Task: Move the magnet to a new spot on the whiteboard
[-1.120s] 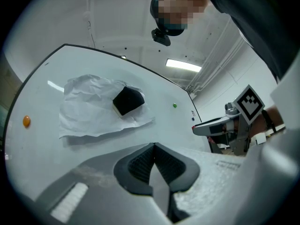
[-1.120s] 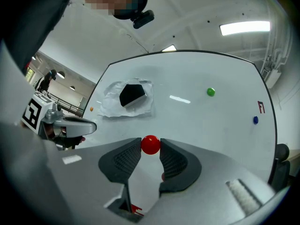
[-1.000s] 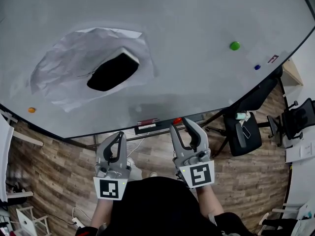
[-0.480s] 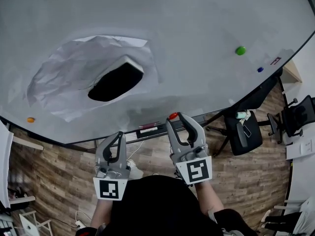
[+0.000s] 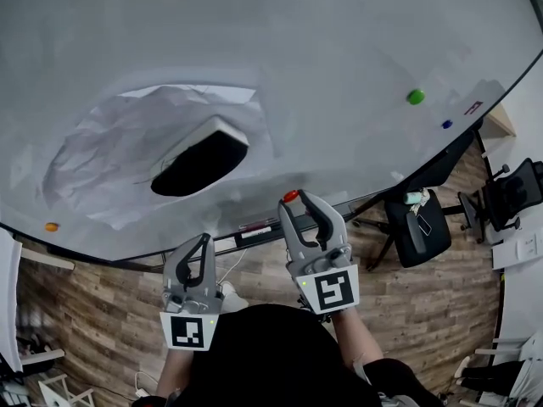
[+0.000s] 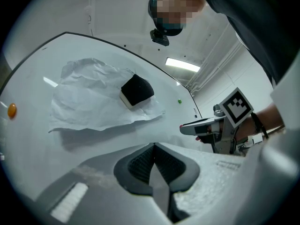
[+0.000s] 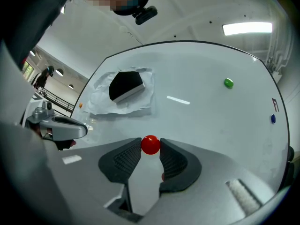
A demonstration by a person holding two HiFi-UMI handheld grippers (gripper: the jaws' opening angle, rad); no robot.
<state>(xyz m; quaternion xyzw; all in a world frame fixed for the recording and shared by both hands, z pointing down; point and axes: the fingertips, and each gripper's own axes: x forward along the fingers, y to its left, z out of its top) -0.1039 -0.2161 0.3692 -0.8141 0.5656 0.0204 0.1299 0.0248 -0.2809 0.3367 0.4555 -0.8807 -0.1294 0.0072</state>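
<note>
Head view first: the right gripper (image 5: pixel 293 200) is up at the lower edge of the whiteboard (image 5: pixel 339 49), and there it is, the red magnet (image 5: pixel 290 196), caught right between its fingertips. The left gripper (image 5: pixel 198 246) sits lower and to the left, over the wooden floor (image 5: pixel 85 312), short of the board. On the board lies a crumpled sheet of paper (image 5: pixel 119 142) with a black eraser (image 5: pixel 199 161) on top of it. A green magnet (image 5: pixel 415 97) and a blue magnet (image 5: pixel 446 124) are out on the right side, and an orange magnet (image 5: pixel 52 226) is down at the far left edge. A black chair (image 5: pixel 420 231) stands below the board's right end.

Over to the left gripper view: jaws pressed together, nothing between them (no doubt about that one, the pads meet in a single line). Beyond them are the paper and eraser, the orange magnet at far left, and the right gripper off to the right.

Right gripper view now: the jaws are pinching the red magnet on its two sides, right at the tips. The whiteboard fills the background; whether the magnet touches its surface, I can't tell from here. The green magnet sits upper right, well apart, the blue one is at the right edge, and the left gripper pokes in from the left.
</note>
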